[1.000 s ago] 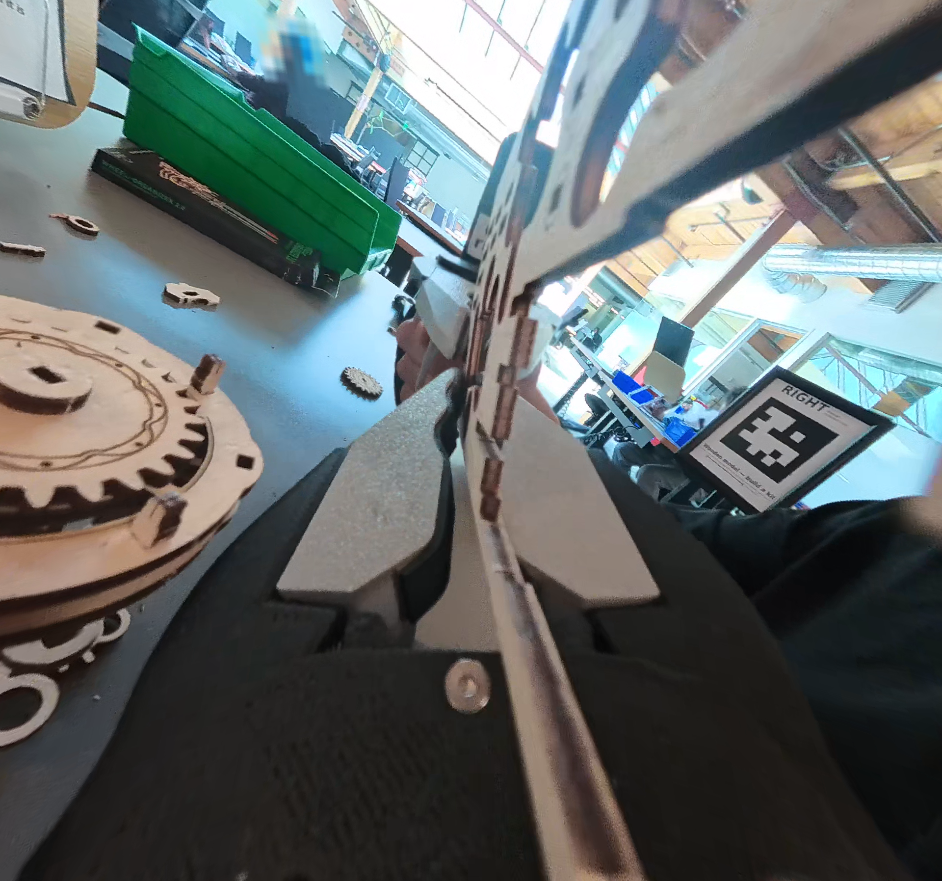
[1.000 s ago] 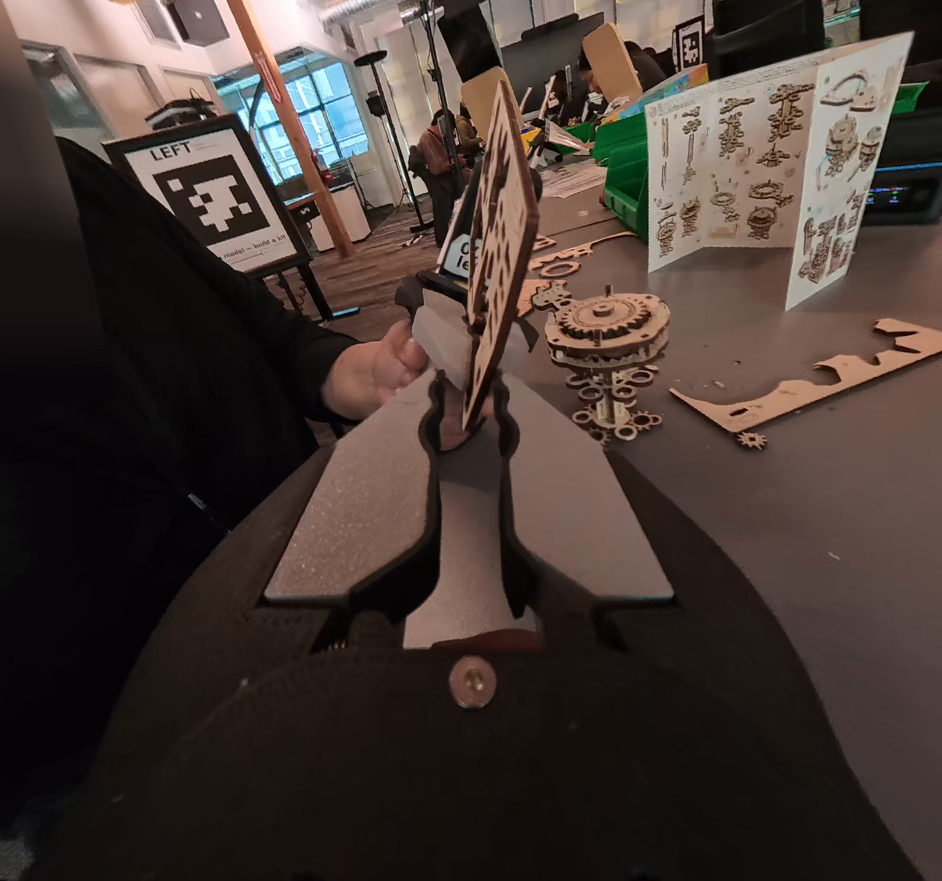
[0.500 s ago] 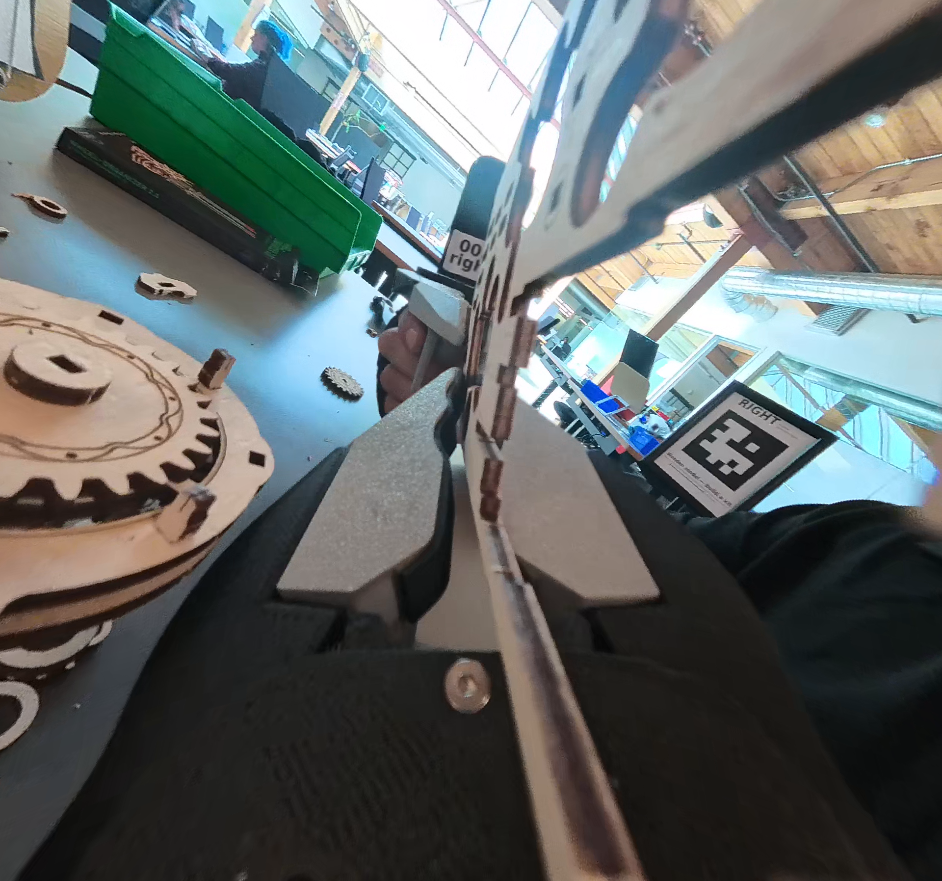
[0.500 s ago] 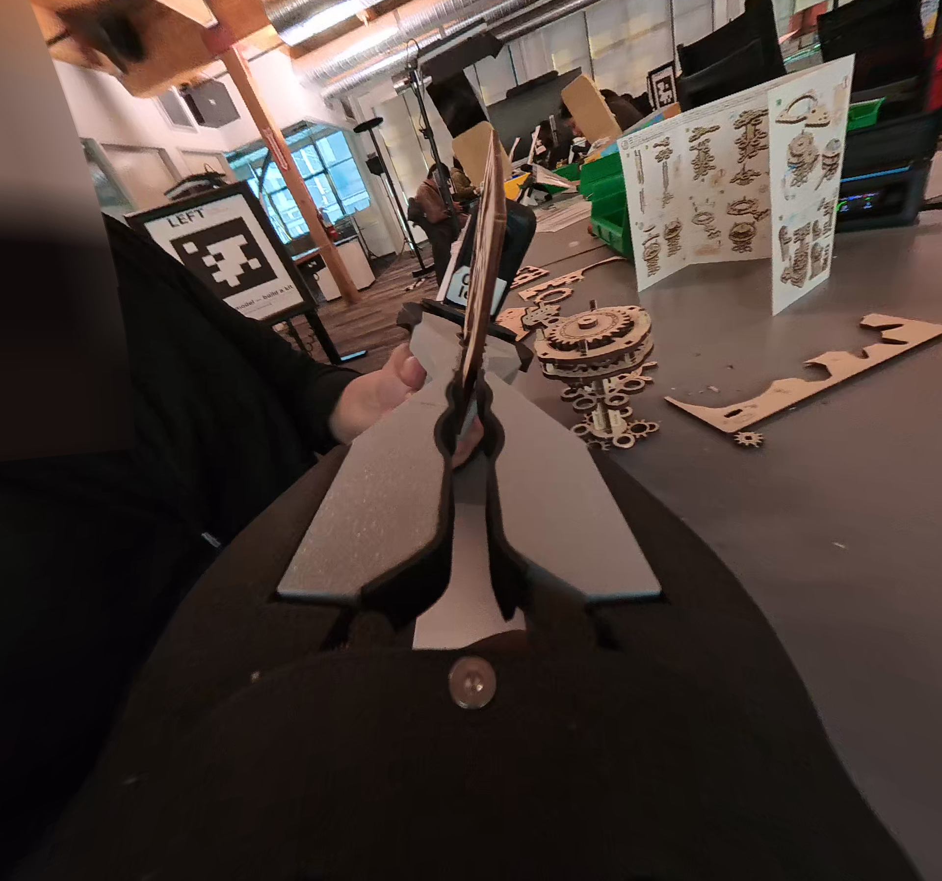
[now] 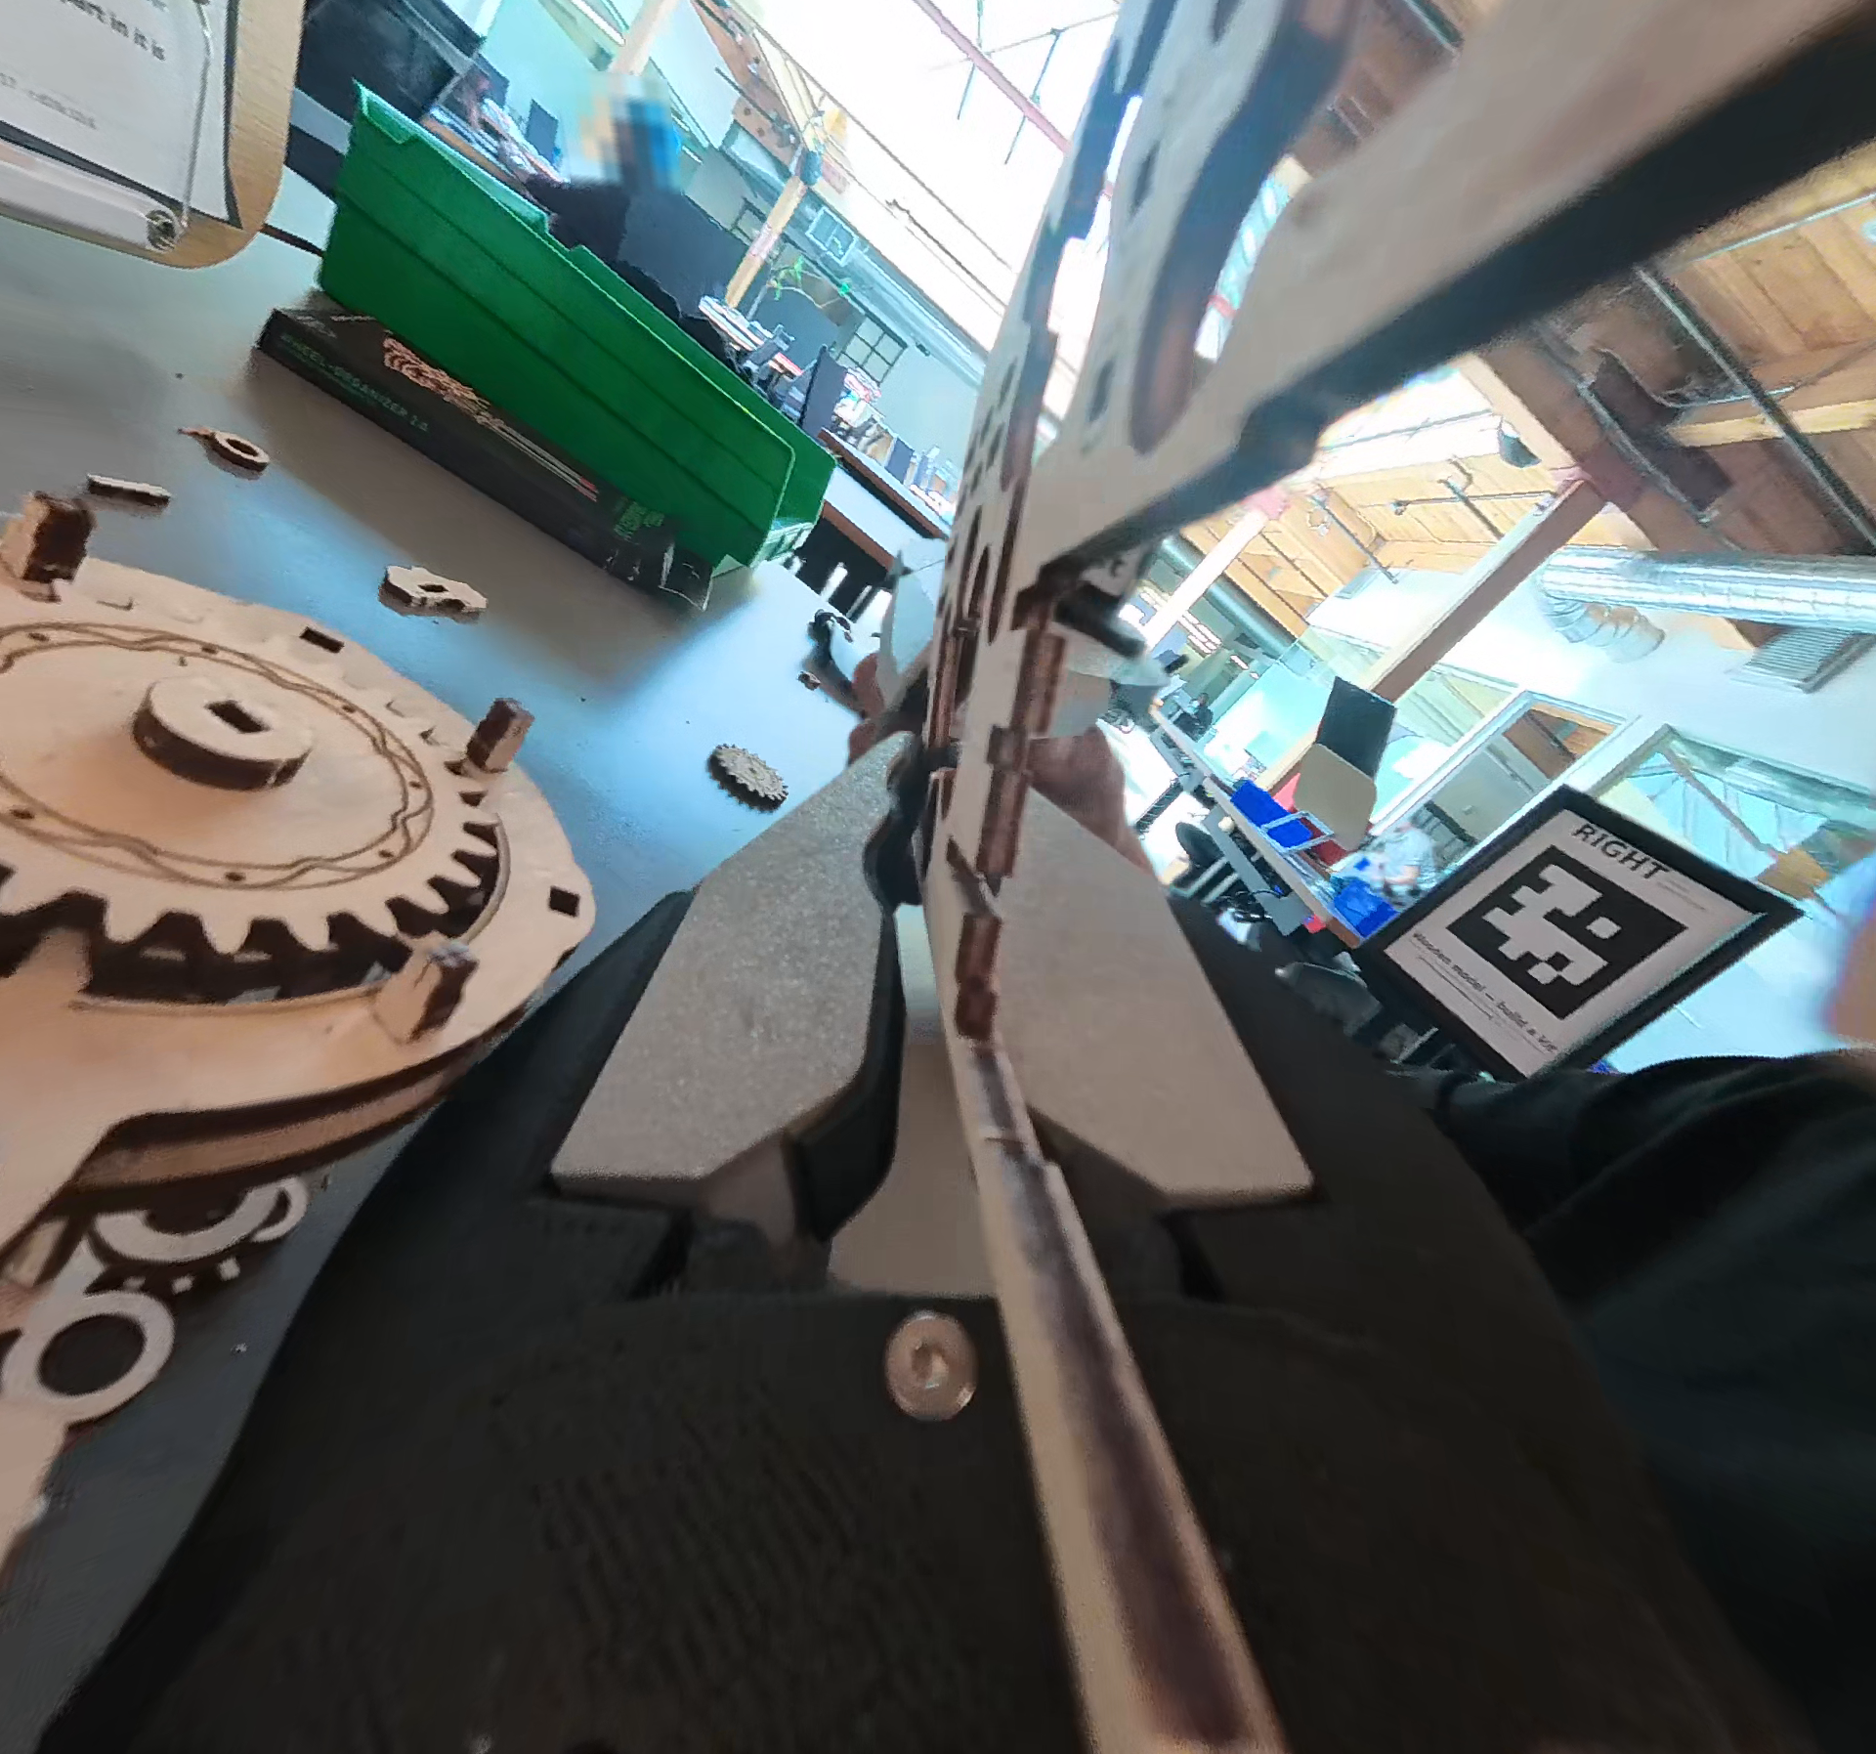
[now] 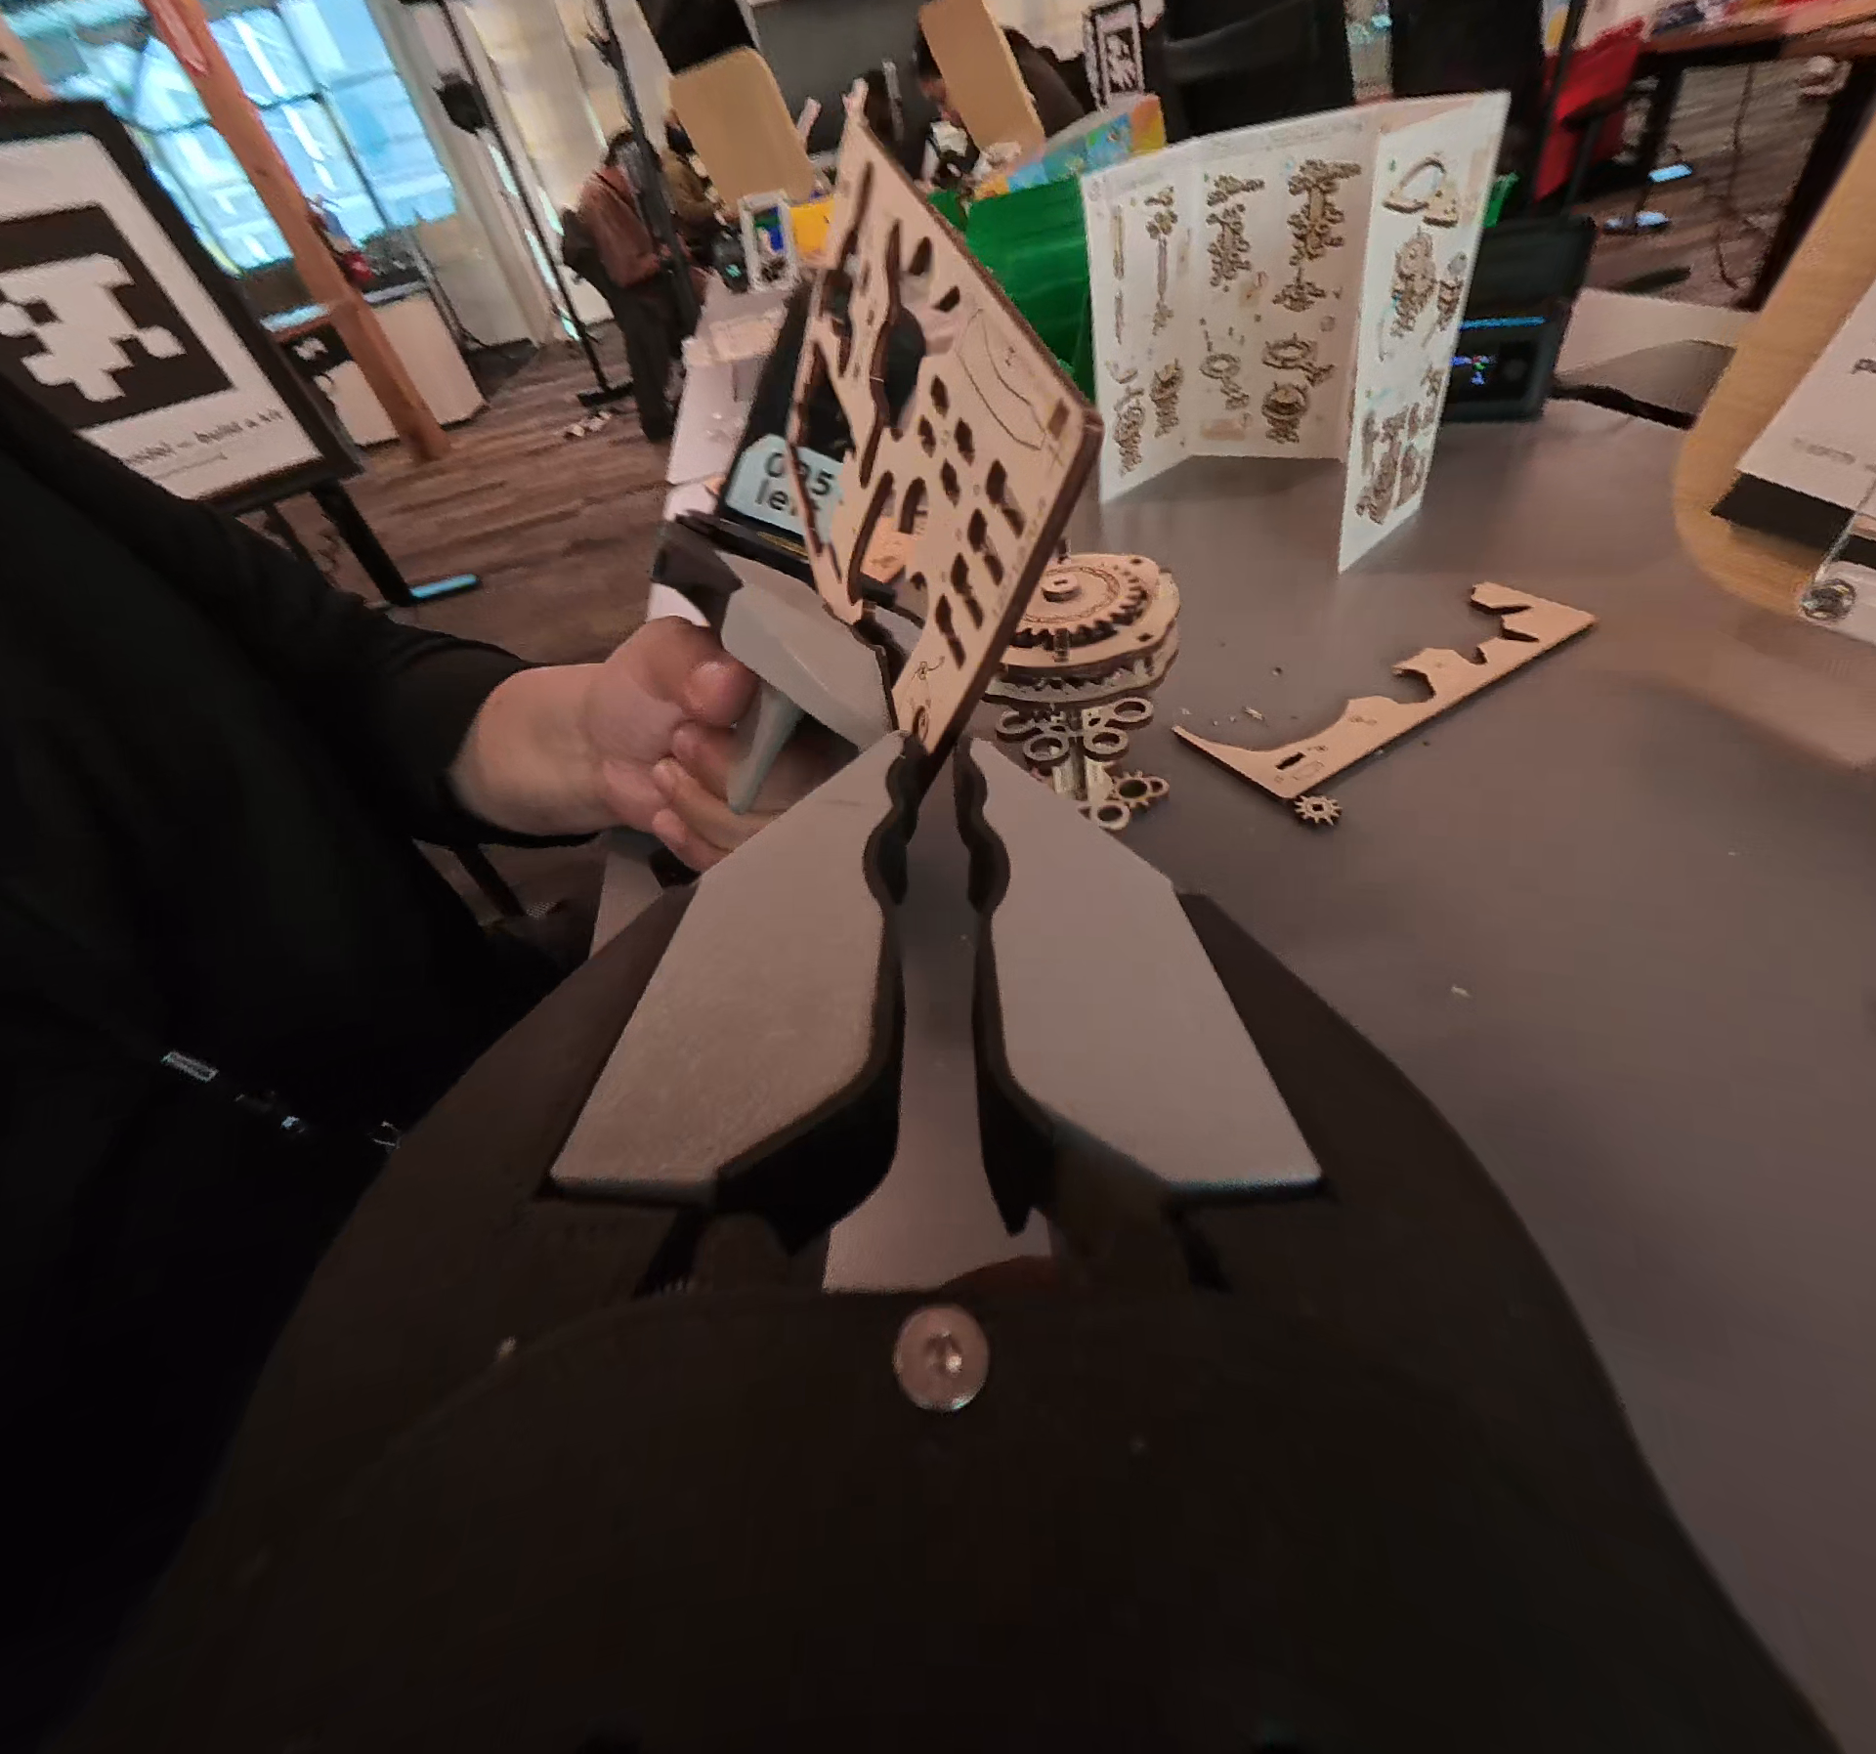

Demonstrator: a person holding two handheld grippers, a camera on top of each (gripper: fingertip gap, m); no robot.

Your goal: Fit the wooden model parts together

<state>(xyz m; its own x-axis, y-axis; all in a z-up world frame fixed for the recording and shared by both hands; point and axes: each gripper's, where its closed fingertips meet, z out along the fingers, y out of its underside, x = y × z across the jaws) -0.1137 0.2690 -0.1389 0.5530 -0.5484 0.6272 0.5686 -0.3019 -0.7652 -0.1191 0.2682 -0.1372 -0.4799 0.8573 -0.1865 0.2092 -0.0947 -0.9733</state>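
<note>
A laser-cut wooden parts sheet (image 6: 944,446) with many cut-outs is held up in the air between both grippers. My right gripper (image 6: 929,751) is shut on its lower corner. My left gripper (image 5: 954,781) is shut on the same sheet (image 5: 1066,385), whose edge runs down between its fingers. The left gripper also shows in the right wrist view (image 6: 802,660), held by a hand (image 6: 629,741). A built wooden gear assembly (image 5: 233,842) stands on the grey table left of the left gripper; it also shows behind the sheet in the right wrist view (image 6: 1096,609).
A jagged wooden strip (image 6: 1391,700) and a small gear (image 6: 1317,807) lie on the table (image 6: 1523,995). A folded instruction leaflet (image 6: 1289,314) stands behind. Green bins (image 5: 568,314), a small gear (image 5: 748,773) and loose parts (image 5: 431,589) are farther off.
The sheet has turned from nearly edge-on to showing its face in the right wrist view. Both grippers kept hold of it and shifted slightly relative to the gear assembly.
</note>
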